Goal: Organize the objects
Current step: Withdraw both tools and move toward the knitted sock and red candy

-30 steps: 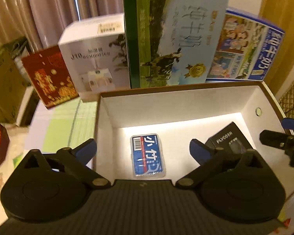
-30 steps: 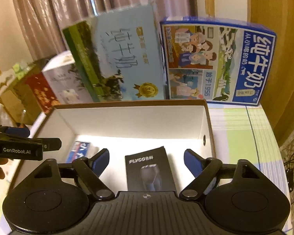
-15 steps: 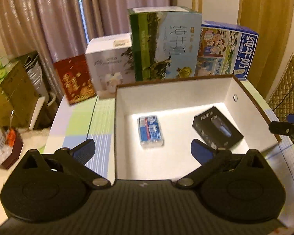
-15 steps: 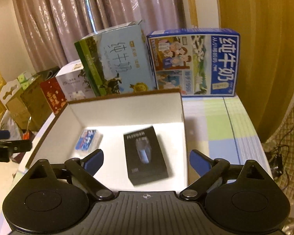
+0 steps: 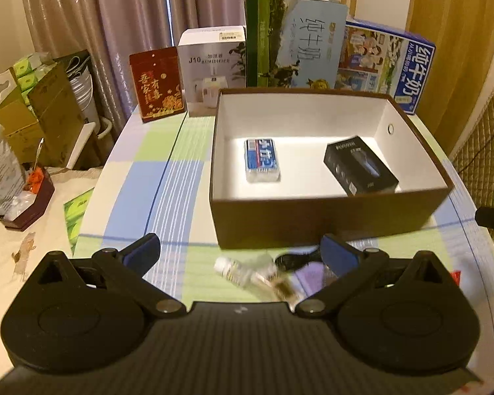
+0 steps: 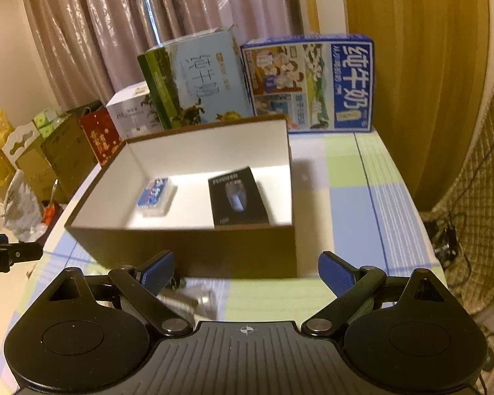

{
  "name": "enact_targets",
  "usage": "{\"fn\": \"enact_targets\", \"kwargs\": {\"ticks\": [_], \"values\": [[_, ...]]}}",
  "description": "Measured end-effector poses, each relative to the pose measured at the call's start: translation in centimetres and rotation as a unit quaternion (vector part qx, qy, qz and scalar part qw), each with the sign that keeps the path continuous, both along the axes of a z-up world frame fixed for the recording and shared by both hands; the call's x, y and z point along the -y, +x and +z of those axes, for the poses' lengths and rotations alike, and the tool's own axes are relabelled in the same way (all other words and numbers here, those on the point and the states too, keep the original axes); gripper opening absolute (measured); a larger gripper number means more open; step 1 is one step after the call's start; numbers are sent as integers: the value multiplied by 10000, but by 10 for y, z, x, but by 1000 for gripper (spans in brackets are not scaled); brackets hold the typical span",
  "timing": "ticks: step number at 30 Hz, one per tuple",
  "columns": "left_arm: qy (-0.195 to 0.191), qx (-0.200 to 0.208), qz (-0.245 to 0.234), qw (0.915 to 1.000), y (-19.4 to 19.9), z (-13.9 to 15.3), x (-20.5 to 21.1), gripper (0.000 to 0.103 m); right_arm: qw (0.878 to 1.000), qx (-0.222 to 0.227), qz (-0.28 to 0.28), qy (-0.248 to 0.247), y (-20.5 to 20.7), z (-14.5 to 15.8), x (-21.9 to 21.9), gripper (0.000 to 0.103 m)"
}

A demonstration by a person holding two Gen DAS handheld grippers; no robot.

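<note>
Near left claw point(image 5: 238, 253): bottle point(image 5: 233, 270) (right view blurs it)

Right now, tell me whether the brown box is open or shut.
Open: the brown box has no lid, and its white inside shows a blue pack and a black box.

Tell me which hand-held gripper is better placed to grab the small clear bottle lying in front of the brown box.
Left hand-held gripper, probably: the small clear bottle lies between its open fingers.

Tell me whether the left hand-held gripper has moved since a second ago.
Yes. The left hand-held gripper has pulled back out of the brown cardboard box; its fingers now sit in front of the box's near wall, open.
</note>
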State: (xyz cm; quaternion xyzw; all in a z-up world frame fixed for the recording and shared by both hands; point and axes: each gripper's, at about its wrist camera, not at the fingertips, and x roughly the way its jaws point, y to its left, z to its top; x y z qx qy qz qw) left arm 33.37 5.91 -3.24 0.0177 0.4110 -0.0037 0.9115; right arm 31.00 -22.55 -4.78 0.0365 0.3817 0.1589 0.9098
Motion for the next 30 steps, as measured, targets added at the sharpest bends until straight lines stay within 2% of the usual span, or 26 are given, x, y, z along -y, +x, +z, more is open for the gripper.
{"fn": "enact_targets", "kwargs": {"ticks": [8, 14, 20, 30], "values": [[-195, -112, 121, 9997, -42, 0, 4, 102, 9997, -190, 71, -96, -32, -4, 18, 92], [-277, -354, 219, 9987, -71, -12, 15, 102, 9990, -281, 251, -251, -54, -12, 30, 90], [-371, -517, 330, 9974, -97, -22, 29, 102, 9975, -378, 519, -312, -73, -22, 41, 82], [-393, -552, 425, 9968, -125, -31, 49, 102, 9935, -409, 940, -498, -89, -41, 48, 69]]}}
